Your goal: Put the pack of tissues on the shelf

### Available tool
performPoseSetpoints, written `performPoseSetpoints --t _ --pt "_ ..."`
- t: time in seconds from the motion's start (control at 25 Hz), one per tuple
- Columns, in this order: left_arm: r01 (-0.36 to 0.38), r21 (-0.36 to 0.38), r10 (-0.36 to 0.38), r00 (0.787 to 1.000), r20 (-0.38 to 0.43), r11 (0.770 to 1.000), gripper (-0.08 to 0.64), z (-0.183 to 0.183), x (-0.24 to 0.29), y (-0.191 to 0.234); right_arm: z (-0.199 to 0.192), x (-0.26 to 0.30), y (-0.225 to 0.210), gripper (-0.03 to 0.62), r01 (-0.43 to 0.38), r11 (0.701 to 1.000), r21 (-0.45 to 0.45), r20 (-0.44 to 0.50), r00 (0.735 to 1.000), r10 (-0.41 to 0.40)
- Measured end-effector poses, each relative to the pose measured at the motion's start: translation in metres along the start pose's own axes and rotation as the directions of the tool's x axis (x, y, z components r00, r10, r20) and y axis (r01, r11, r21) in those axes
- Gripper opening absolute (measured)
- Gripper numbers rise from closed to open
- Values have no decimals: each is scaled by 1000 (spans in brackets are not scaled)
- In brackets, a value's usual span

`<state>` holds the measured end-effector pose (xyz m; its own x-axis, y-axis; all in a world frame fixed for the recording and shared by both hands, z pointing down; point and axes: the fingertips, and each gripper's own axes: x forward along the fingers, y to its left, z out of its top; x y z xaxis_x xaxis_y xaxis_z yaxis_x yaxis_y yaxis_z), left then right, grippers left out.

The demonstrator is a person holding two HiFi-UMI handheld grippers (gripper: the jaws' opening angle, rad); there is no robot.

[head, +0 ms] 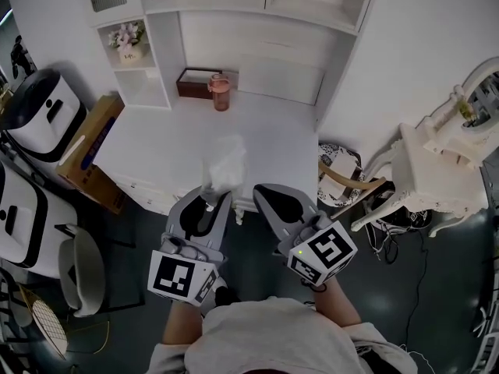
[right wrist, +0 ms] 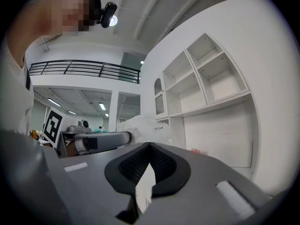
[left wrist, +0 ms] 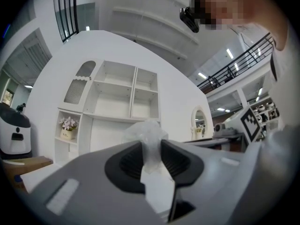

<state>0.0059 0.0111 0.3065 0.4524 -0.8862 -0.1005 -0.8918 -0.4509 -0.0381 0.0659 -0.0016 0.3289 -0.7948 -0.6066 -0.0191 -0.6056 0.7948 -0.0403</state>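
The pack of tissues (head: 226, 162), in soft translucent white wrap, hangs over the near edge of the white desk (head: 171, 142). My left gripper (head: 214, 195) is shut on its lower end. In the left gripper view the wrap (left wrist: 149, 132) is pinched between the dark pads (left wrist: 129, 163), with the white shelf unit (left wrist: 117, 93) ahead. My right gripper (head: 269, 193) is beside it on the right, shut with nothing in it. In the right gripper view its jaws (right wrist: 149, 146) meet at the tip, and the pack (right wrist: 140, 128) shows to the left. The shelf unit (head: 234, 6) stands at the desk's far side.
A pink bottle (head: 221, 92) and a brown box (head: 195, 82) stand at the back of the desk. Flowers (head: 127, 41) fill a left cubby. A cardboard box (head: 90, 150) and white appliances (head: 43, 111) are on the left, and a white chair (head: 437, 170) on the right.
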Motion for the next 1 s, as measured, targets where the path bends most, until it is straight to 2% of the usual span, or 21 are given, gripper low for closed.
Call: performPoseSetpoints --t 0.6,1.0 --pt "95 -6 -95 995 13 995 92 1 6 102 1 97 17 1 95 995 2 9 995 -95" --pt "117 -16 -117 993 8 993 91 -11 -6 144 -9 134 35 1 121 993 3 3 993 -121"
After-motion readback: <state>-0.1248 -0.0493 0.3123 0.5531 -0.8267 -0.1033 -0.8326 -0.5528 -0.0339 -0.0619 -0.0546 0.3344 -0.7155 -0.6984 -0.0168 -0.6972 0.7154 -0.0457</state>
